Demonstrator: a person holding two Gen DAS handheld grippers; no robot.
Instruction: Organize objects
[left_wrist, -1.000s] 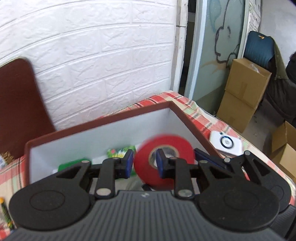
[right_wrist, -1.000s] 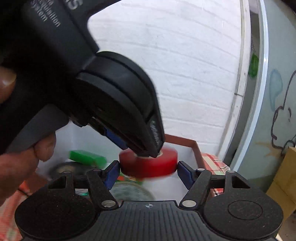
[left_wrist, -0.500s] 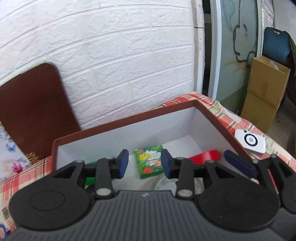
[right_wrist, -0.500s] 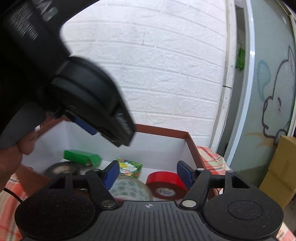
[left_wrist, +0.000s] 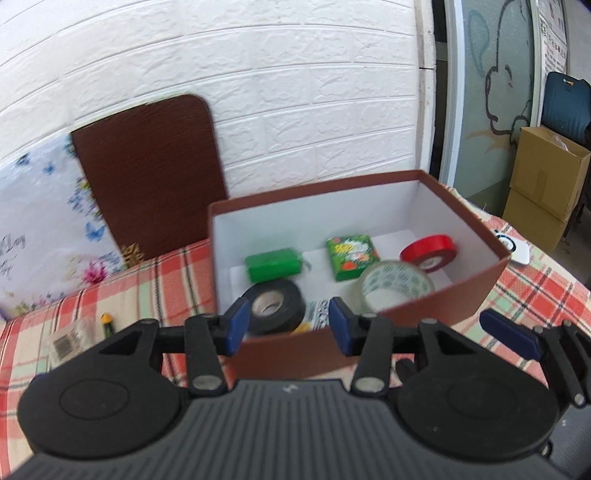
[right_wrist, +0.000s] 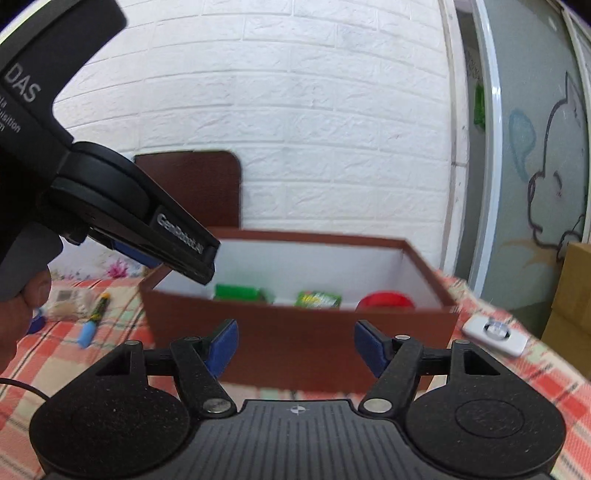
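Observation:
A brown box (left_wrist: 424, 310) with a white inside stands on the plaid cloth. In it lie a red tape roll (left_wrist: 428, 249), a clear tape roll (left_wrist: 397, 286), a black tape roll (left_wrist: 275, 308), a green packet (left_wrist: 351, 256) and a green block (left_wrist: 273, 264). My left gripper (left_wrist: 288, 326) hovers before the box's near wall; its jaws are opening with nothing between them. My right gripper (right_wrist: 295, 347) stands open and empty in front of the box (right_wrist: 295, 317), where the red tape roll (right_wrist: 384, 301) shows over the rim. The left gripper (right_wrist: 177, 251) hangs at the upper left there.
A brown board (left_wrist: 147, 177) leans on the white brick wall beside a flowered cushion (left_wrist: 40, 229). A white device (right_wrist: 495, 334) lies right of the box. A marker (right_wrist: 94, 319) and a small packet (right_wrist: 64, 297) lie to its left. Cardboard boxes (left_wrist: 546, 177) stand beyond the table's right edge.
The left gripper let go of the red tape roll, which now lies in the box's right end. Both grippers drew back from the box, and the left jaws widened.

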